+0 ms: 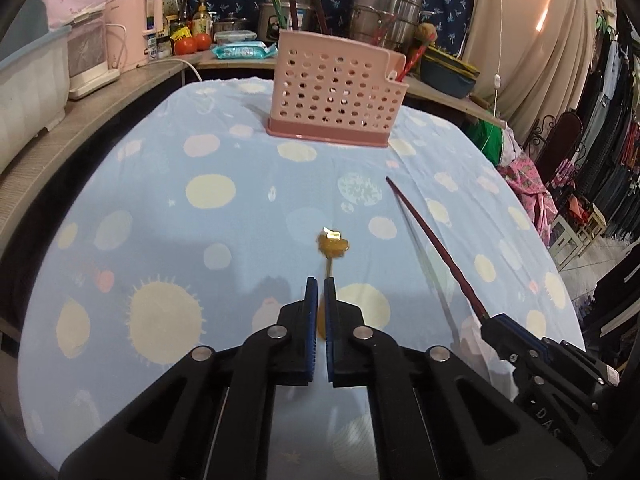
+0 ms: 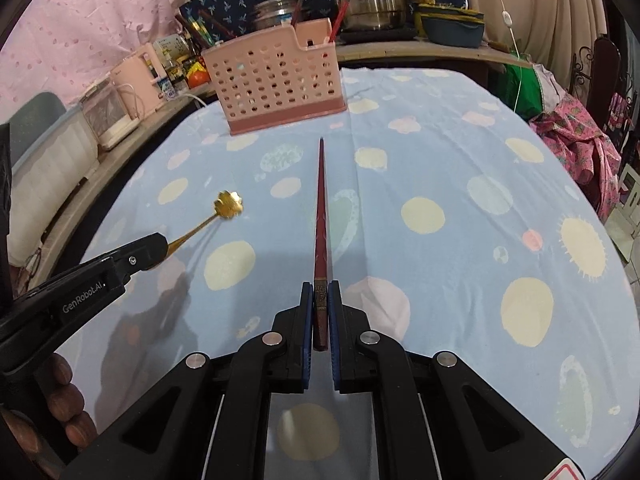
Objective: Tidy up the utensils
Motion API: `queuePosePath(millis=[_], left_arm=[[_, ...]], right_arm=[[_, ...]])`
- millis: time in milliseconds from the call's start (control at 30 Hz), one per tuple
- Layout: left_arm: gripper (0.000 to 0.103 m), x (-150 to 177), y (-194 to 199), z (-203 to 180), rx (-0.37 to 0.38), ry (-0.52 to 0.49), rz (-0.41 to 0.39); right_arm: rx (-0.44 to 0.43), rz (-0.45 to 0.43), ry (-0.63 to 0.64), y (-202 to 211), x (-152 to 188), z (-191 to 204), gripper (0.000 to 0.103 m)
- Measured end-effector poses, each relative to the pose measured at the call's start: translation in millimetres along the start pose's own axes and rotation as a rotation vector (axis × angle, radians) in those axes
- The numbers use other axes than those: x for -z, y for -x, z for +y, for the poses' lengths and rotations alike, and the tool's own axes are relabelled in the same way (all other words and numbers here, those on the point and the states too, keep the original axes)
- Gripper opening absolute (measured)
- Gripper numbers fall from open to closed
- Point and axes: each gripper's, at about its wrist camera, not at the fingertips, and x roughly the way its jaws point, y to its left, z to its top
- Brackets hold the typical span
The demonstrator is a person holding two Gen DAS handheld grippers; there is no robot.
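Note:
My left gripper [image 1: 320, 280] is shut on the thin handle of a gold spoon [image 1: 332, 244] with a flower-shaped bowl, which sticks out ahead of the fingers above the cloth. In the right wrist view the same gold spoon [image 2: 228, 204] and left gripper [image 2: 162, 245] show at the left. My right gripper [image 2: 320, 286] is shut on the thick end of a dark red chopstick [image 2: 320, 216] that points toward the pink perforated utensil holder [image 2: 276, 88]. From the left wrist view the chopstick [image 1: 432, 240] slants at the right and the holder [image 1: 336, 96] stands at the far middle, with a red chopstick in its end slot.
A blue tablecloth [image 1: 180, 208] with pale circles covers the table. Behind the holder a shelf carries steel pots [image 1: 384, 12], a wipes pack [image 1: 242, 51], tomatoes and bottles. A pink appliance [image 1: 134, 32] stands at the far left. Hanging clothes [image 1: 612, 120] fill the right side.

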Motion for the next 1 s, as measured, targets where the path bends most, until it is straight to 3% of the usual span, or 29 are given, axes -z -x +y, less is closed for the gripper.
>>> queuePosePath(millis=[200, 333, 467, 500, 667, 900, 1000], left_arm=[[0.001, -12, 9, 3, -0.003, -0.003, -0.030], [0.002, -2, -3, 5, 0.013, 0.018, 0.027], [0.026, 20, -18, 12, -0.004, 0.044, 0.086], [0.027, 23, -20, 14, -0.014, 0.052, 0.090], [0.027, 30, -30, 22, 0.007, 0.090, 0.123], [0.026, 35, -31, 16, 0.033, 0.076, 0.110], [0.015, 38, -31, 14, 0.026, 0.064, 0.102]], right_arm=[[-0.014, -0.075, -0.014, 25, -18, 0, 0.007], [-0.013, -0.090, -0.018, 28, -24, -3, 0.007], [-0.018, -0.052, -0.026, 19, -15, -5, 0.007], [-0.020, -0.042, -0.025, 16, -13, -4, 0.007], [-0.023, -0.015, -0.018, 9, -6, -1, 0.007], [-0.021, -0.004, -0.020, 6, -3, 0, 0.007], [-0.020, 0.000, -0.017, 6, -3, 0, 0.007]])
